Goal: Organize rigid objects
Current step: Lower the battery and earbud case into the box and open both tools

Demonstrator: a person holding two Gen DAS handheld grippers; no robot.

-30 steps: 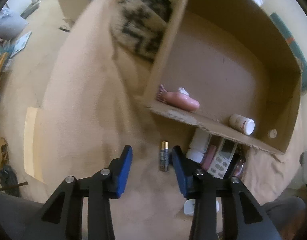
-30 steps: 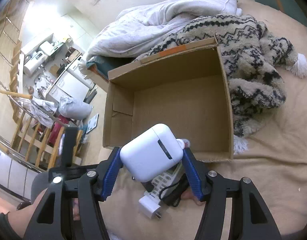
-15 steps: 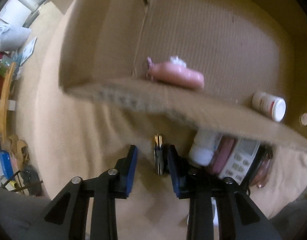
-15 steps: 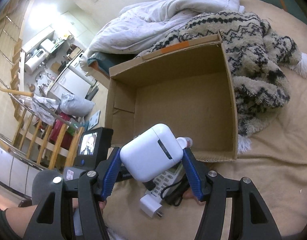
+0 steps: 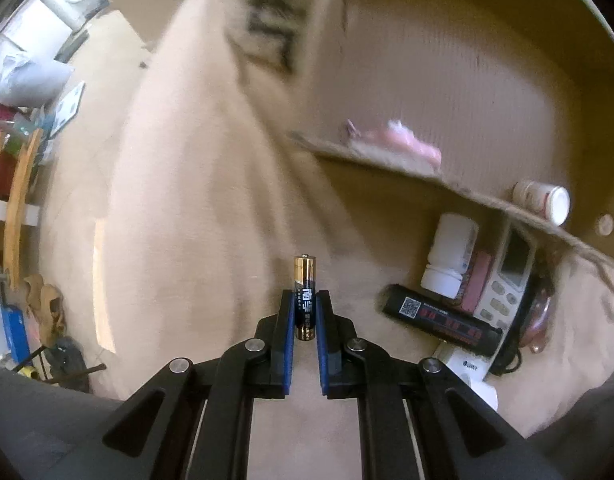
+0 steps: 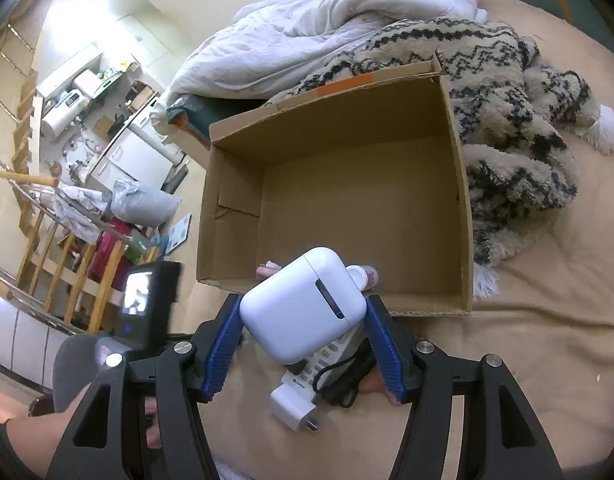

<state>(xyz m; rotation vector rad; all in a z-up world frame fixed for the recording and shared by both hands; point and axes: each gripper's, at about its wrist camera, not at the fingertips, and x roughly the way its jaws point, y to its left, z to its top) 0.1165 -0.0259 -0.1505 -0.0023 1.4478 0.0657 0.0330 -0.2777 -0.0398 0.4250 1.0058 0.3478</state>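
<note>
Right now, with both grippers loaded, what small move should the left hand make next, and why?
Probably lift the battery straight up off the beige bedding, then carry it toward the cardboard box. The left gripper has just closed on it, and a pink item and a small bottle already lie inside. The right gripper holds the white earbud case.

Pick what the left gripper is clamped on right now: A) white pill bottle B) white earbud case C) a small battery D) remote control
C: in the left wrist view the left gripper has its blue pads pressed on either side of the battery, gold tip sticking out past the fingertips; its jaws have just been closing. The white earbud case sits in the right gripper.
</note>
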